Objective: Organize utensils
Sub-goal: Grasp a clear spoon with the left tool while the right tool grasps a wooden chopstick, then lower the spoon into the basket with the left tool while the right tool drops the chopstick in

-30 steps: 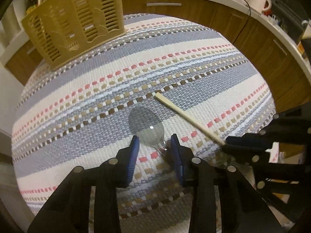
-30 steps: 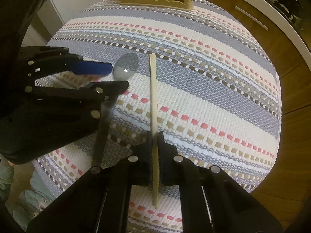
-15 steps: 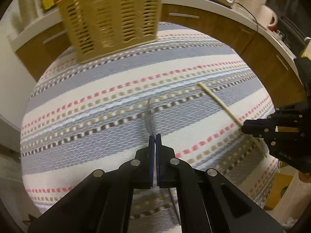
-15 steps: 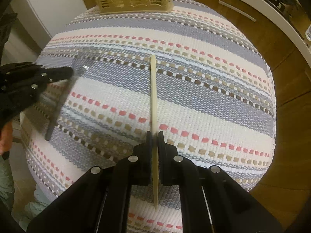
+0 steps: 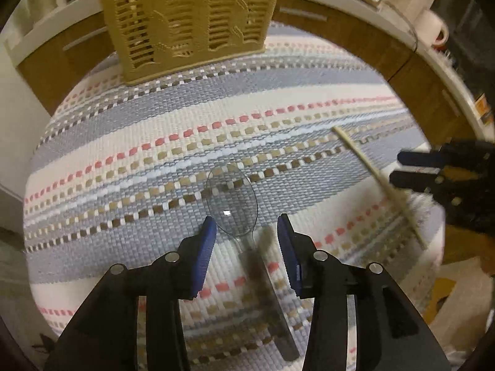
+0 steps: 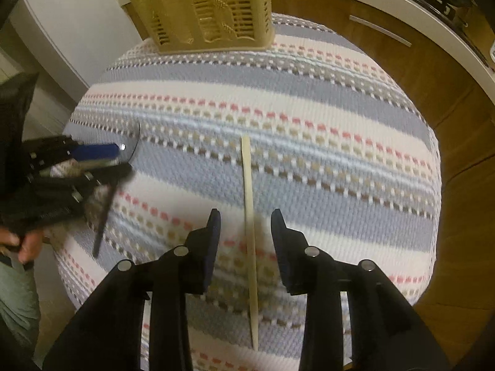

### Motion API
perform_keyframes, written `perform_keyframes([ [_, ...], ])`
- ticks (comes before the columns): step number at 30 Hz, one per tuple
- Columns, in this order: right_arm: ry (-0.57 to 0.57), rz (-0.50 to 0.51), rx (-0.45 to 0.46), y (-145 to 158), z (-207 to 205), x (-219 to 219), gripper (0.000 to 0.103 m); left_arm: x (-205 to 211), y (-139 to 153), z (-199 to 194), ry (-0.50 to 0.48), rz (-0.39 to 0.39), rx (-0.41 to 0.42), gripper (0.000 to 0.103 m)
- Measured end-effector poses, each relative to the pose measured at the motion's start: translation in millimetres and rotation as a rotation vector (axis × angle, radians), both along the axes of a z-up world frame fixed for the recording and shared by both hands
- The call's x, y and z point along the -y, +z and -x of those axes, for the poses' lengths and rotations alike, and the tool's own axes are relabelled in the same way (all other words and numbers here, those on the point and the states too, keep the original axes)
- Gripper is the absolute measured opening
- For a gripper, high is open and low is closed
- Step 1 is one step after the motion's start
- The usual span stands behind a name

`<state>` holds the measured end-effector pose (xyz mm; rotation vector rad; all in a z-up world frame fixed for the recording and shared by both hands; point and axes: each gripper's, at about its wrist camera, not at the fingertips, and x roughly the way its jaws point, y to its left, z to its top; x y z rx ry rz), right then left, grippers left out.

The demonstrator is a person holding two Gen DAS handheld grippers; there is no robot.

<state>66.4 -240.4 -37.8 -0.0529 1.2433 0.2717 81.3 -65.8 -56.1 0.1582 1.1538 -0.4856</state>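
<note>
A clear plastic spoon (image 5: 233, 199) with a dark handle lies on the striped cloth (image 5: 123, 130), between the fingers of my open left gripper (image 5: 244, 232). A wooden chopstick (image 6: 250, 232) lies on the cloth between the fingers of my open right gripper (image 6: 246, 222). It also shows in the left wrist view (image 5: 377, 182), next to the right gripper (image 5: 414, 170). In the right wrist view the left gripper (image 6: 102, 157) is at the left with the spoon (image 6: 131, 142) beside it. A tan slotted basket (image 5: 185, 21) stands at the far edge of the cloth (image 6: 309, 99).
The basket also shows in the right wrist view (image 6: 201, 9). Wooden cabinets (image 5: 417, 71) under a white counter curve behind and to the right. A white mug (image 5: 433, 31) stands on the counter. The table edge drops off at the left and the right.
Both grippers have opened. The left was shut on the spoon's handle and the right on the chopstick; both utensils now lie loose on the cloth. The basket looms nearer.
</note>
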Motion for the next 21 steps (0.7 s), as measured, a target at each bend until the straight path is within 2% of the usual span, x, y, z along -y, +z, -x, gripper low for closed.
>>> perform_keyframes([
  [5, 0.015, 0.047, -0.065, -12, -21, -8, 0.030, 14, -1, 3, -0.047, -0.110, 0.021, 0.040],
  [8, 0.036, 0.067, -0.105, -20, -28, -15, 0.022, 22, -1, 4, -0.078, -0.158, 0.019, 0.036],
  [11, 0.065, 0.110, -0.109, -21, -30, -22, 0.005, 32, 0, 4, -0.112, -0.172, 0.008, 0.021],
  [13, 0.073, 0.124, -0.096, -22, -30, -27, 0.005, 39, -1, 5, -0.120, -0.183, 0.019, 0.011],
  [14, 0.075, 0.116, -0.090, -22, -30, -27, 0.004, 42, -1, 5, -0.119, -0.188, 0.026, 0.010],
  [18, 0.074, 0.073, -0.045, -14, -20, -22, 0.004, 36, 3, 5, -0.093, -0.126, 0.051, 0.009],
  [21, 0.076, 0.036, 0.018, 8, -10, -16, 0.004, 20, 19, 7, -0.061, -0.050, 0.106, 0.009],
])
